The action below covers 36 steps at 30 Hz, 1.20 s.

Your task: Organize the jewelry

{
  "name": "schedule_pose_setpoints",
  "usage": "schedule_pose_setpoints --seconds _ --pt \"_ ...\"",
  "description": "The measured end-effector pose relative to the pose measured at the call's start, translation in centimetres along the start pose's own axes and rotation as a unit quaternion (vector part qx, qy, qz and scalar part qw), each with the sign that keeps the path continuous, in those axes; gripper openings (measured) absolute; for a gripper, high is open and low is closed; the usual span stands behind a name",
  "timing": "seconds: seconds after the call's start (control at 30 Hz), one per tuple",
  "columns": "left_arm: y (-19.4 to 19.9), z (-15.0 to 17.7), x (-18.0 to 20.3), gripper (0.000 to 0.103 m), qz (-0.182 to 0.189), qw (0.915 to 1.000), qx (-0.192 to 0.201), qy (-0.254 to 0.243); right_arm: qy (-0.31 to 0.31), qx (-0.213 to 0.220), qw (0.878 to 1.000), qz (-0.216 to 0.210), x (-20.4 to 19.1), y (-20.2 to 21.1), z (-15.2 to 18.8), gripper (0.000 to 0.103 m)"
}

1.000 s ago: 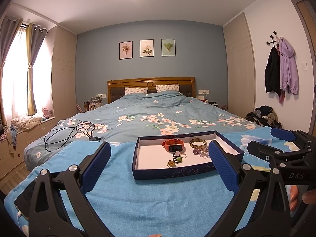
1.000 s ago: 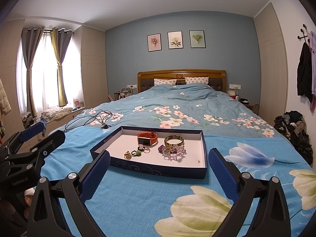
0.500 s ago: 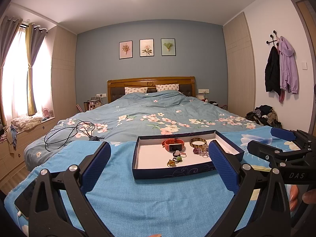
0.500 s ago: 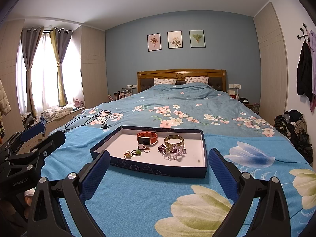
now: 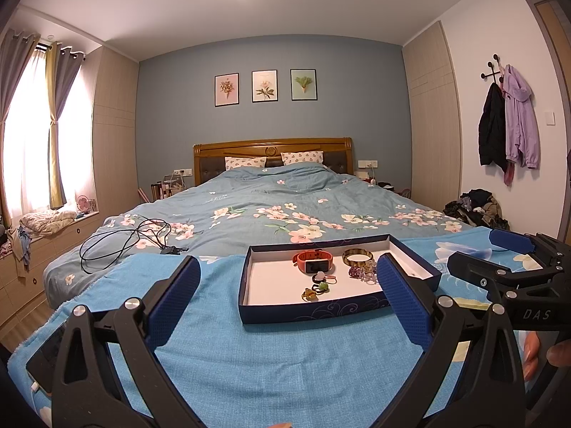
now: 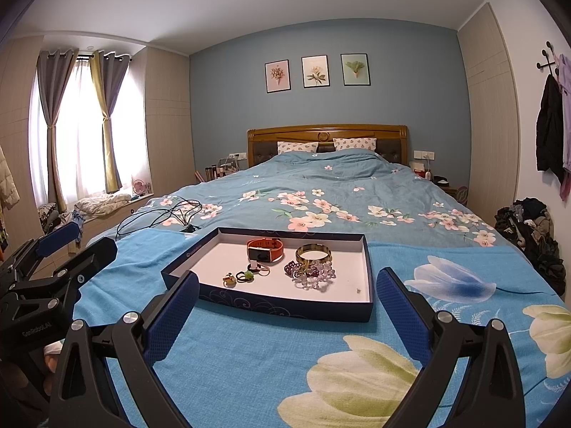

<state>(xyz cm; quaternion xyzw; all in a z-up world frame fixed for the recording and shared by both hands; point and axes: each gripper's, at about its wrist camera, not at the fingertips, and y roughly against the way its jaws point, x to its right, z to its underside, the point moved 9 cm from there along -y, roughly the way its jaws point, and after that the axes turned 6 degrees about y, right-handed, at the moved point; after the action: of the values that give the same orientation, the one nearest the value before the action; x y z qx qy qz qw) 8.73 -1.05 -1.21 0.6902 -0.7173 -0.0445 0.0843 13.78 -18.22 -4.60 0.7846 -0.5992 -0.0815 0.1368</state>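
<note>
A shallow dark blue box (image 5: 307, 312) (image 6: 278, 305) with a white floor lies on the blue blanket at the foot of the bed. Inside it lie an orange watch (image 5: 314, 261) (image 6: 264, 249), a gold bangle (image 5: 357, 256) (image 6: 313, 252), a heap of purple beads (image 5: 361, 273) (image 6: 311, 271) and small rings (image 5: 316, 287) (image 6: 242, 276). My left gripper (image 5: 287, 301) is open just short of the box's near wall, nothing between its fingers. My right gripper (image 6: 287, 312) hangs open before the box too, empty.
A black cable (image 5: 125, 240) (image 6: 167, 214) is coiled on the floral quilt to the left of the box. A pile of clothes (image 6: 531, 228) lies on the floor at the right. A person's hand (image 5: 535, 351) holds the other gripper's handle at the right.
</note>
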Motion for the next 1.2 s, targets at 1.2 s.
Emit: schedule_pose_setpoints --seconds 1.2 --pt "-0.46 0.47 -0.39 0.097 0.006 0.9999 -0.008 0.008 0.000 -0.006 1.000 0.000 0.30 -0.38 0.15 0.096"
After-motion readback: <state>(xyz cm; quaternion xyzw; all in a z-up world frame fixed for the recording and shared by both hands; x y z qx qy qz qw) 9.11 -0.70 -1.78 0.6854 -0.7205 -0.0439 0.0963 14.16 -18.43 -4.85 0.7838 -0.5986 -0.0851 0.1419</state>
